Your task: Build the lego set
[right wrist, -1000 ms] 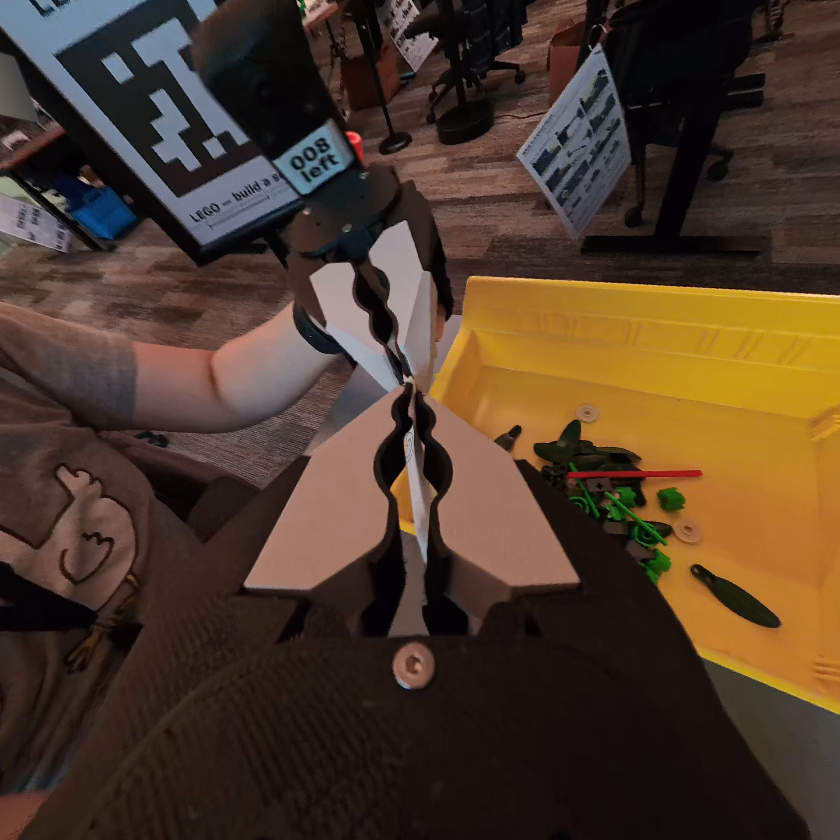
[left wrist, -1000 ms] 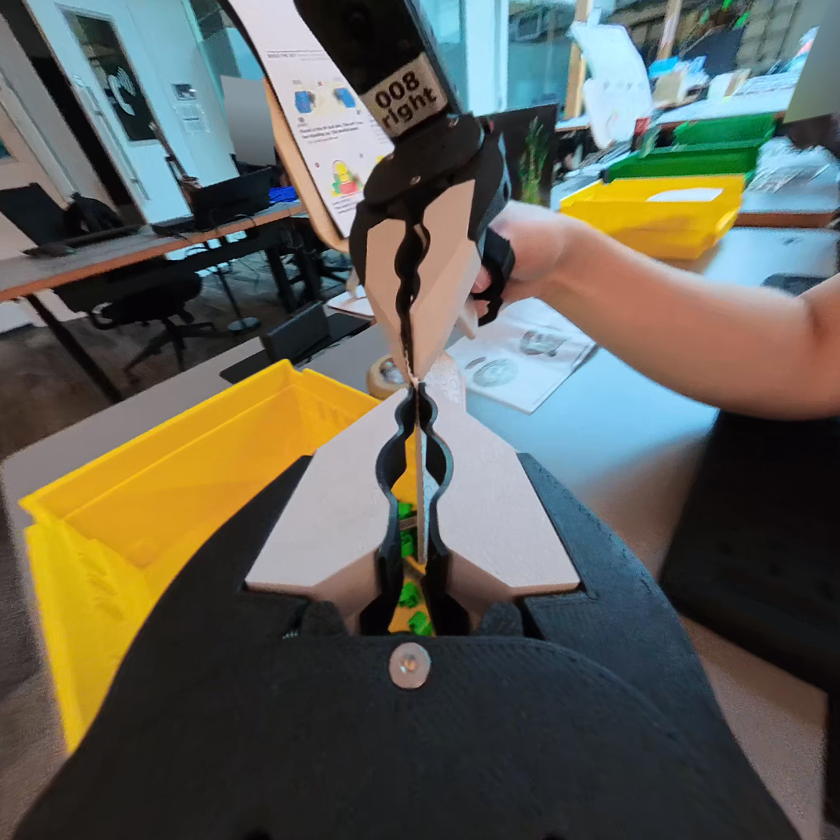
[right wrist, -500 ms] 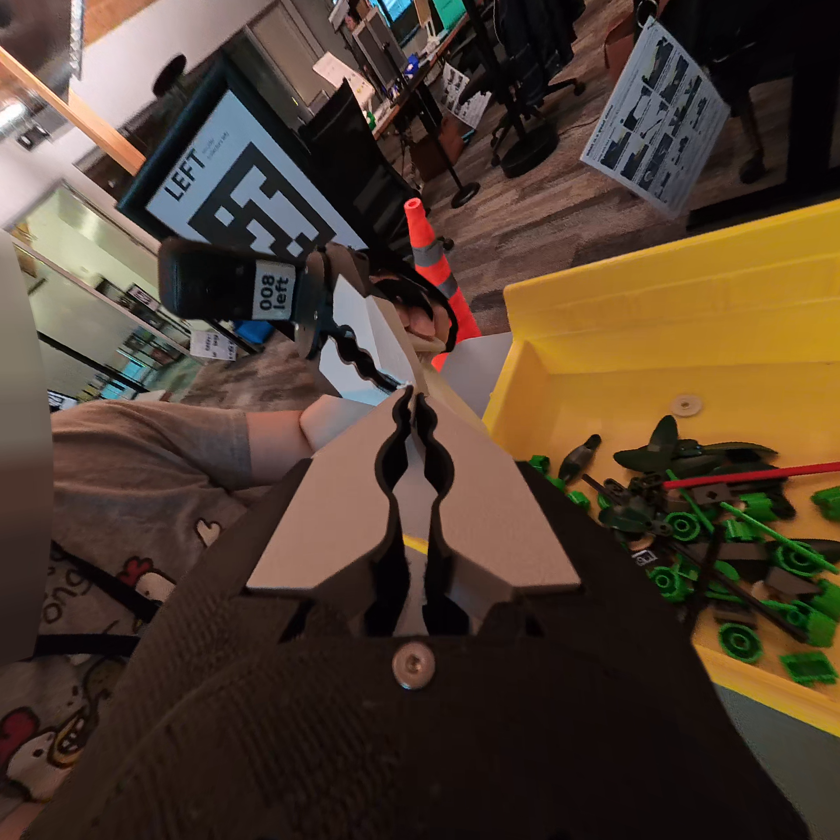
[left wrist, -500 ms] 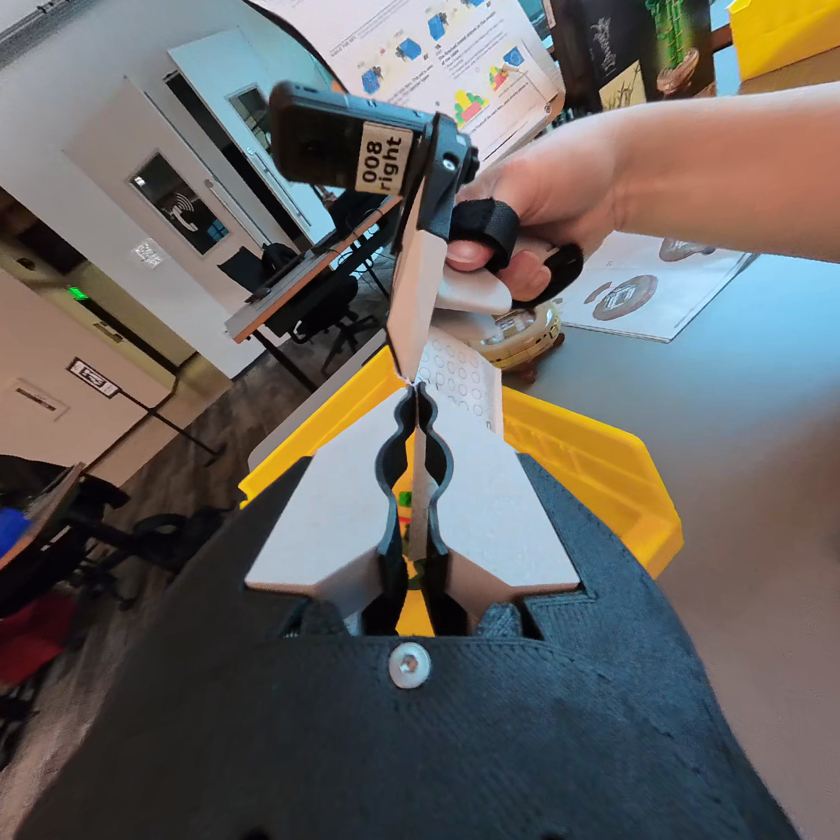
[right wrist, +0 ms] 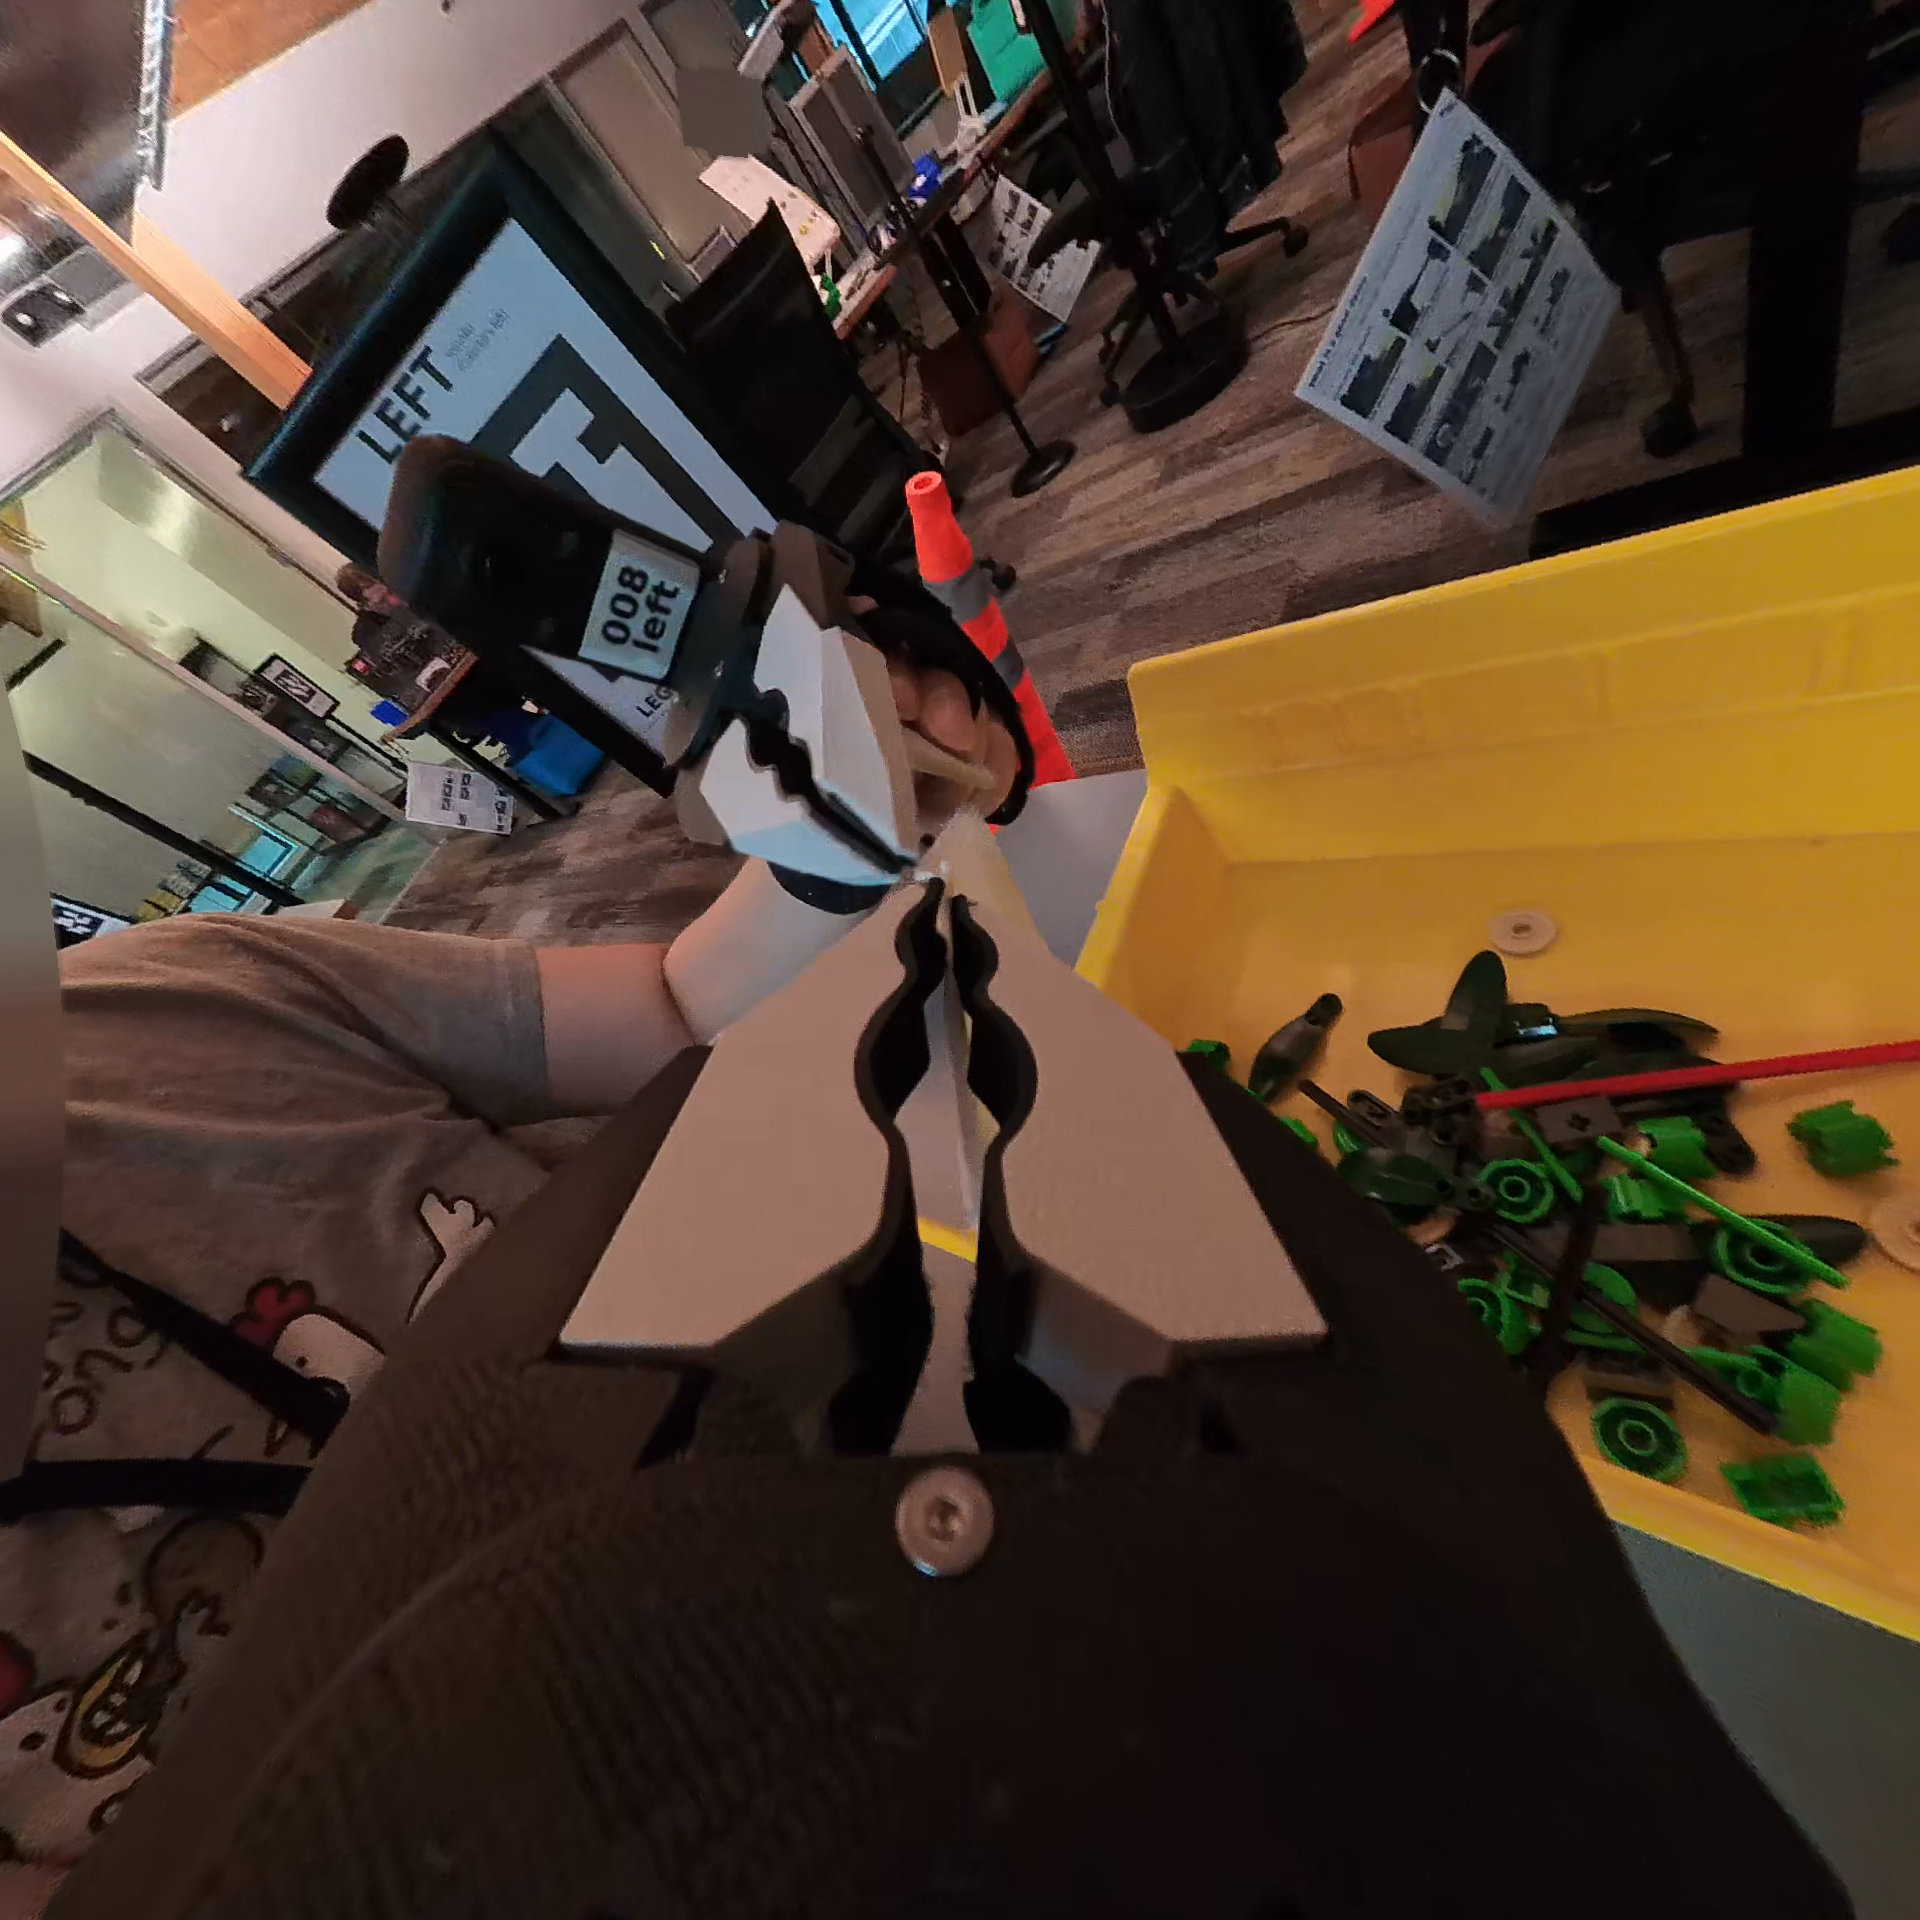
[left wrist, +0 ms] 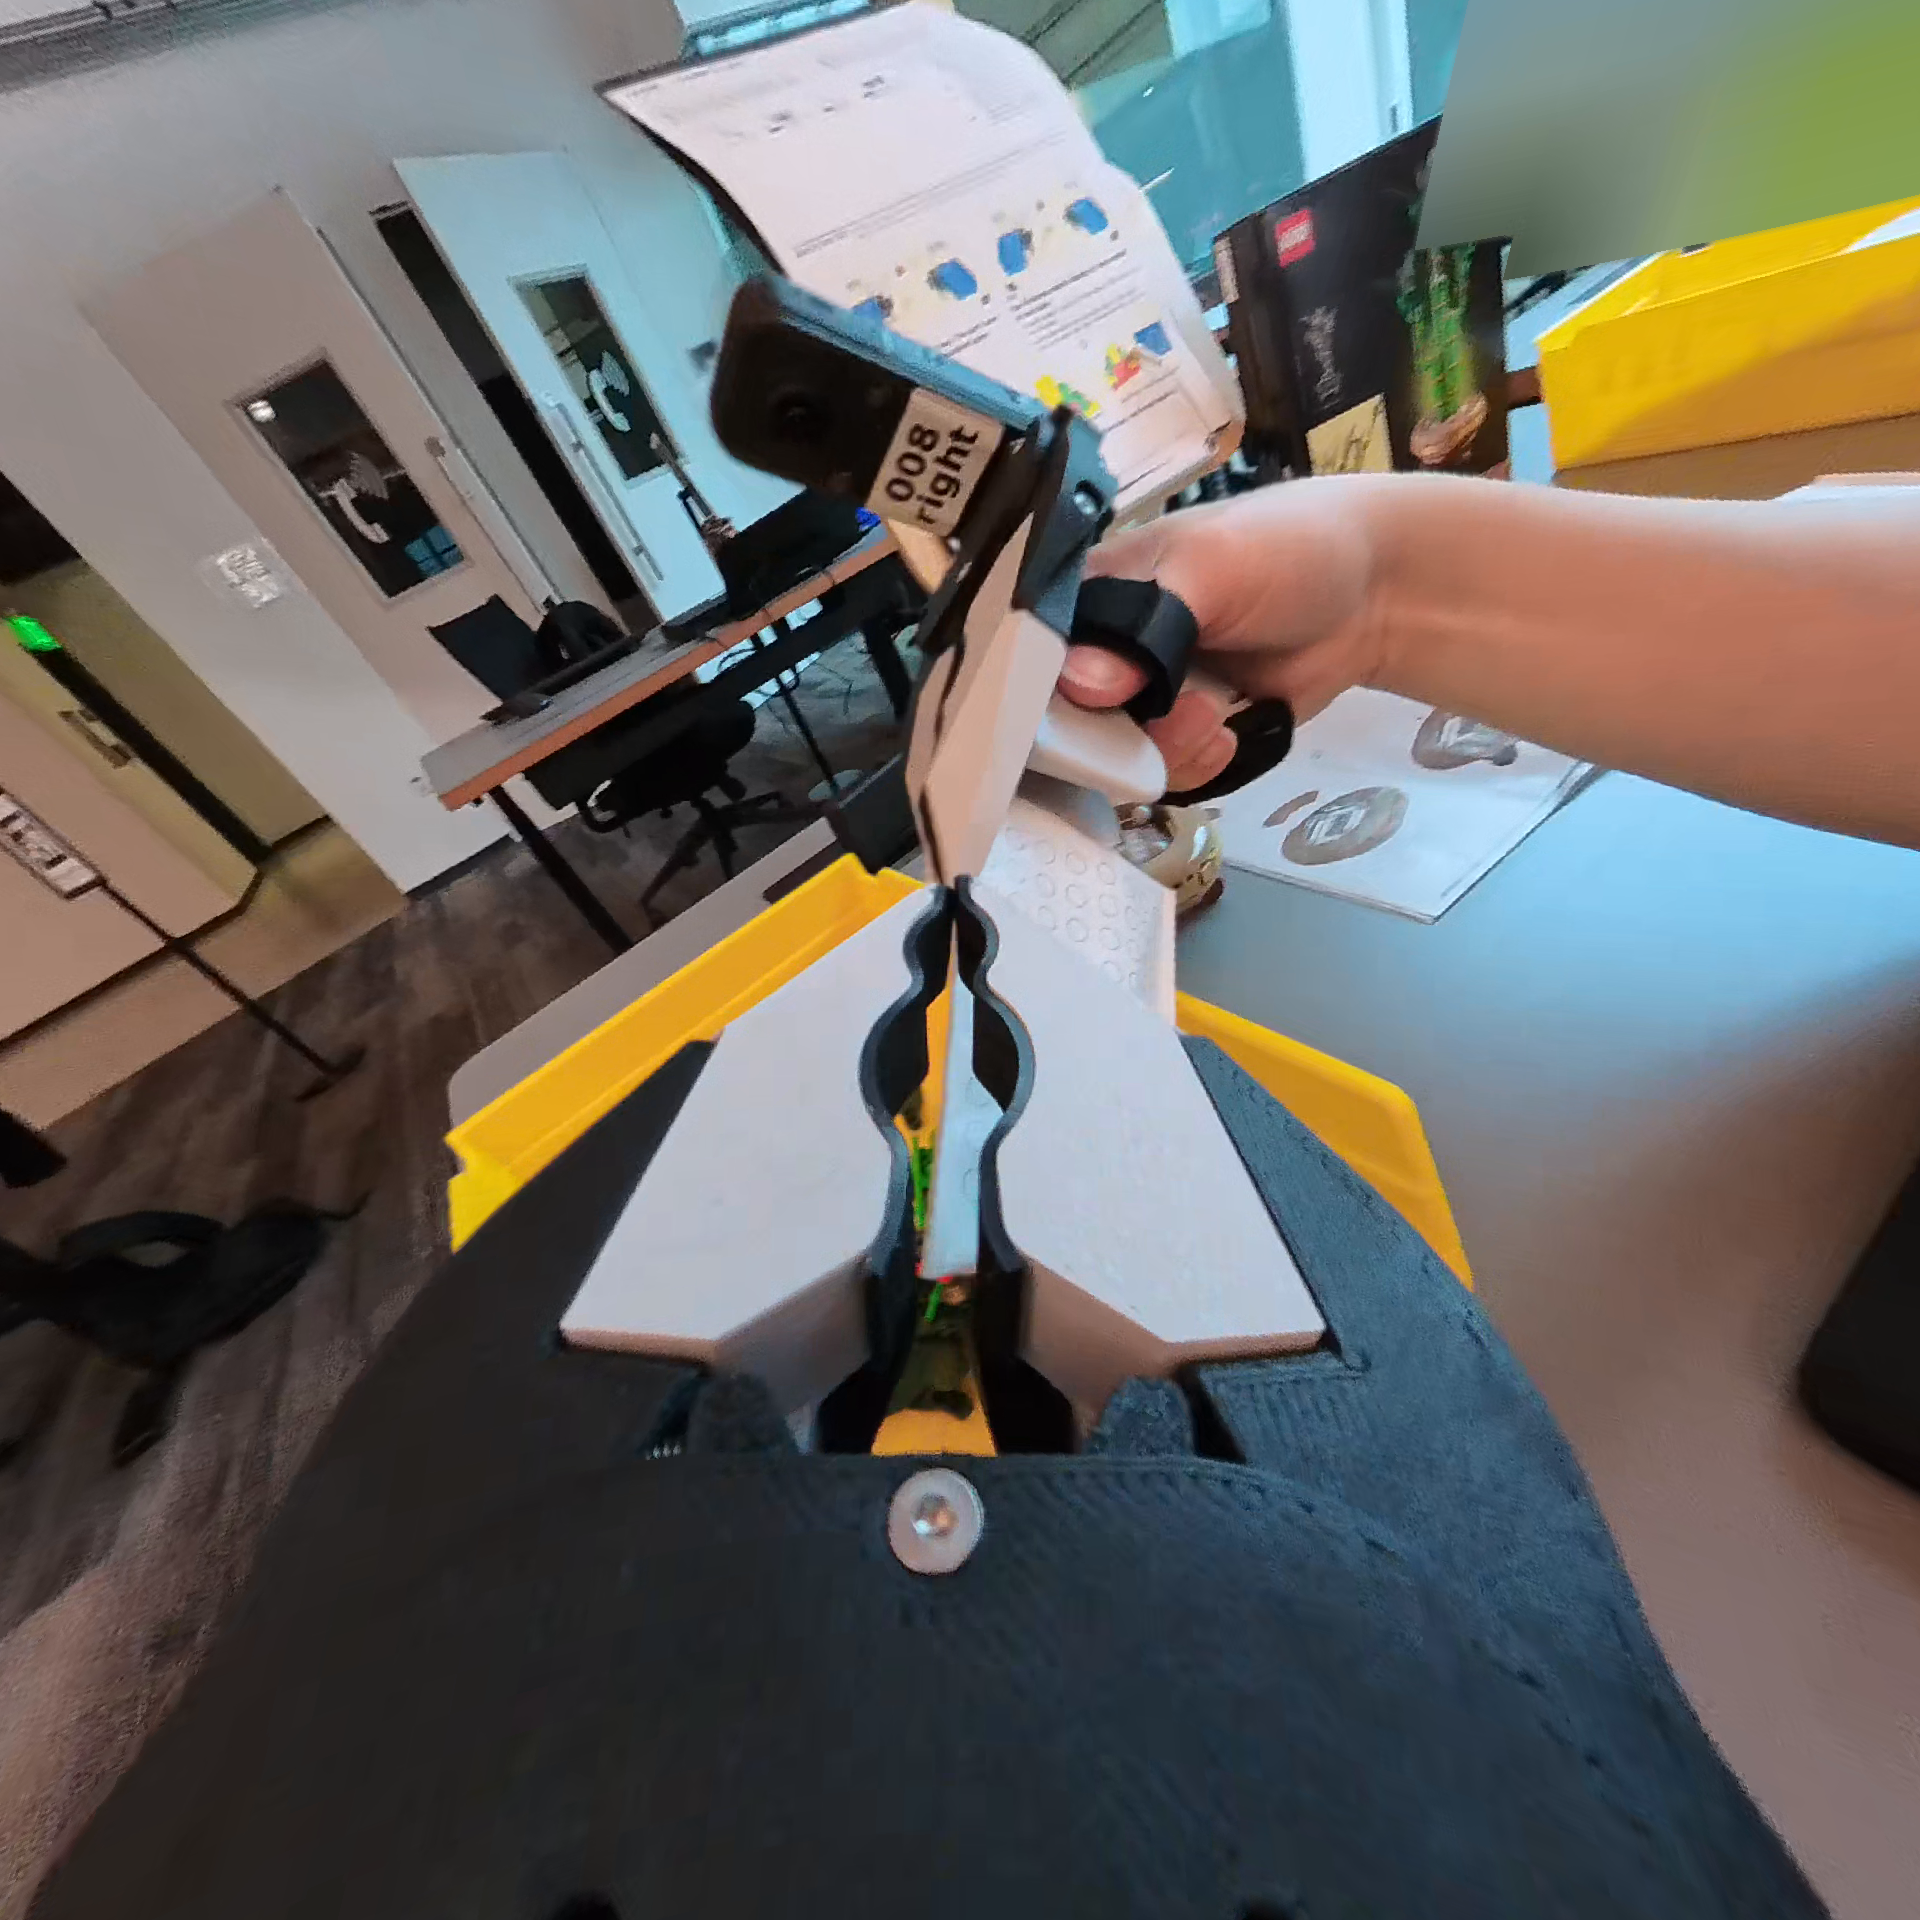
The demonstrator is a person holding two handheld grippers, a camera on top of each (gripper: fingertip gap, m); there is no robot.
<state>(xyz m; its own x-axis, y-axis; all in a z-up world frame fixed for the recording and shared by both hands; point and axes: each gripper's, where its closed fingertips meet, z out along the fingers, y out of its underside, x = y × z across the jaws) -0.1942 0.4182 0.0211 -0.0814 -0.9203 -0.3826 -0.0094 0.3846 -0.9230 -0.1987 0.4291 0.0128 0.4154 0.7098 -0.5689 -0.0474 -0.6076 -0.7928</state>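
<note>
While the left gripper [left wrist: 951, 914] and right gripper [right wrist: 940, 914] are both clamped on one paper bag [left wrist: 1081, 925] above the yellow bin [right wrist: 1455, 748], emptying appears underway; shaking or tearing is needed next.

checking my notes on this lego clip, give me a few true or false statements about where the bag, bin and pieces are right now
1. Both grippers are shut on the same white paper bag. True: the left gripper and right gripper meet tip to tip on it.
2. The yellow bin is empty. False: green and dark lego pieces lie loose in it.
3. A red rod lies among the pieces. True.
4. The bag rests on the table. False: it is held up above the bin.
5. An orange cone stands inside the bin. False: it stands on the floor beyond it.
</note>
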